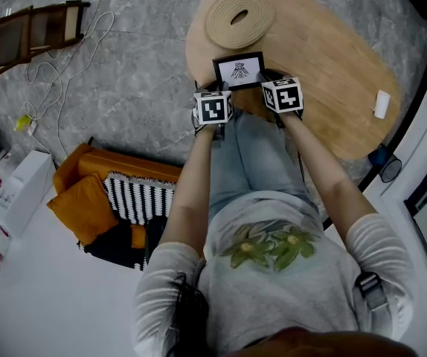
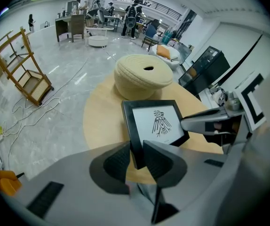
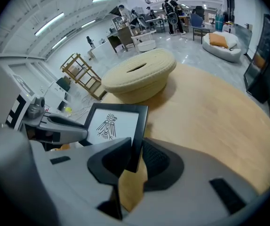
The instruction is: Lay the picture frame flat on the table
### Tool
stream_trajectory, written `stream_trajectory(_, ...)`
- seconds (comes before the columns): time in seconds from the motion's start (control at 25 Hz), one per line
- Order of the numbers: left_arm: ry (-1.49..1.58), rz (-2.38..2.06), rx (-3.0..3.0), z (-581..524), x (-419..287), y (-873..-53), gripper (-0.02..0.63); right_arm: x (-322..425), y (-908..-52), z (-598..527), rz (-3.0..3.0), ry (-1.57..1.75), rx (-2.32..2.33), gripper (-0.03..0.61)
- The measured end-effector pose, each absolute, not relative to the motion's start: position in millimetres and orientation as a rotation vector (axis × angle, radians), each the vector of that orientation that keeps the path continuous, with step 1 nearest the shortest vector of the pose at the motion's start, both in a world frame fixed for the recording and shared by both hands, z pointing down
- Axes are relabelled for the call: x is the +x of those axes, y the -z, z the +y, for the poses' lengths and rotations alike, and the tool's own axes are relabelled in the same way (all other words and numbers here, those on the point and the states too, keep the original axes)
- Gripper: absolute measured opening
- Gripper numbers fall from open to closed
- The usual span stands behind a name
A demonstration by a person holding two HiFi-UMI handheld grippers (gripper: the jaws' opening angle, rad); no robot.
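One picture frame [image 1: 238, 70] tilts over the tabletop [image 1: 340, 88], face toward 6, long axis 9 to 3 o'clock. The left tongs [image 2: 137, 157] clamp its 9 o'clock edge and the right tongs [image 3: 134, 159] its 3 o'clock edge.

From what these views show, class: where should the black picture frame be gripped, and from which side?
Grip the picture frame by its thin side rails, coming in from its left and right edges, as the left gripper and right gripper do: the flat rails fit between the jaws, leaving the printed face clear.
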State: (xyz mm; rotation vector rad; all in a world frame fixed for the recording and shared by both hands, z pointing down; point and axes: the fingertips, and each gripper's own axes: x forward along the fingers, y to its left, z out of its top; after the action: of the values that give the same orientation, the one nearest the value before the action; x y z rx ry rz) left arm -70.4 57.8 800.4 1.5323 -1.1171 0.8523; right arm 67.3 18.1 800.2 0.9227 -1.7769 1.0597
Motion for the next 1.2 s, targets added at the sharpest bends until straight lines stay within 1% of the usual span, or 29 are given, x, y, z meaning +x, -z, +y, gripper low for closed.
stream_trajectory(1.2,-0.900,-1.083,1.532,60.9,-69.0,-856.5,0.100,67.9,-851.1,19.4,-1.772,-1.064,0.942,0.081)
